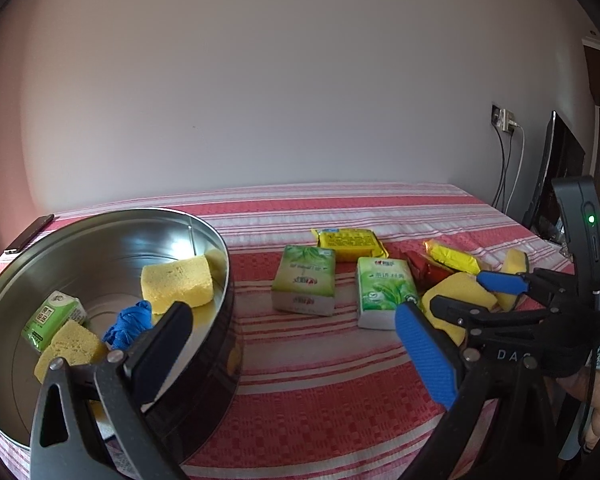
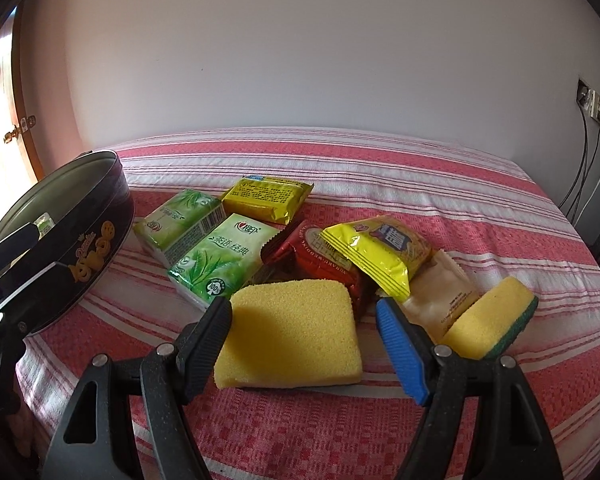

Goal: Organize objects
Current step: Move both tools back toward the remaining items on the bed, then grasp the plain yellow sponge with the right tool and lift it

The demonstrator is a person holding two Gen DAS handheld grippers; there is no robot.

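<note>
Many packets crowd a red-striped cloth [image 2: 380,168] below a white wall [image 2: 300,60].

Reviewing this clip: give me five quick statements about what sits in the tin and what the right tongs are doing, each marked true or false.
1. The round metal tin already holds sponges, a green tissue pack and a blue glove. True.
2. The right tongs are clamped shut on a yellow snack packet. False: they stand open around the flat yellow sponge, with a gap at the blue finger.
3. Two green tissue packs lie on the striped cloth outside the tin. True.
4. The green-backed sponge is inside the tin. False: it lies on the cloth, right of the tongs.
5. The left tongs hold a tissue pack. False: they are open and empty.
</note>
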